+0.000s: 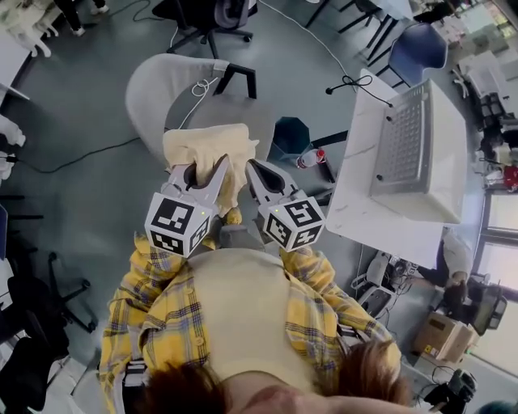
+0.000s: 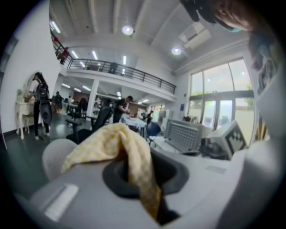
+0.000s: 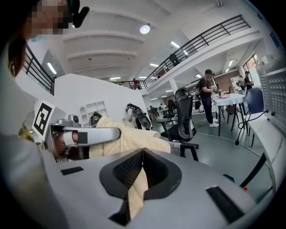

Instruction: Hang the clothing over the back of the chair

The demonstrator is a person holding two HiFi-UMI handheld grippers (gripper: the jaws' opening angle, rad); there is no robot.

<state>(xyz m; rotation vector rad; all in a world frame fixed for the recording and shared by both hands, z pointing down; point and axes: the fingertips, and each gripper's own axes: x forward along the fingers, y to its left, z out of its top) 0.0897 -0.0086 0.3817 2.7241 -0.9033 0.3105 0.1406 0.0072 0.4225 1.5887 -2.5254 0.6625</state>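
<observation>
A pale yellow piece of clothing (image 1: 209,152) hangs bunched between my two grippers, in front of the person's chest. My left gripper (image 1: 202,171) is shut on its left part, and the cloth (image 2: 123,150) drapes out of the closed jaws in the left gripper view. My right gripper (image 1: 252,170) is shut on its right part, where a strip of cloth (image 3: 136,190) is pinched between the dark pads. The light grey chair (image 1: 158,93) stands just beyond the clothing, with its rounded back (image 2: 56,154) below and left of the cloth. The clothing does not touch the chair.
A white table (image 1: 364,194) with a grey perforated box (image 1: 413,149) stands to the right. A dark blue bin (image 1: 290,136) and a bottle (image 1: 310,158) sit on the floor beside it. A black office chair (image 1: 212,20) stands further off, and cables cross the grey floor.
</observation>
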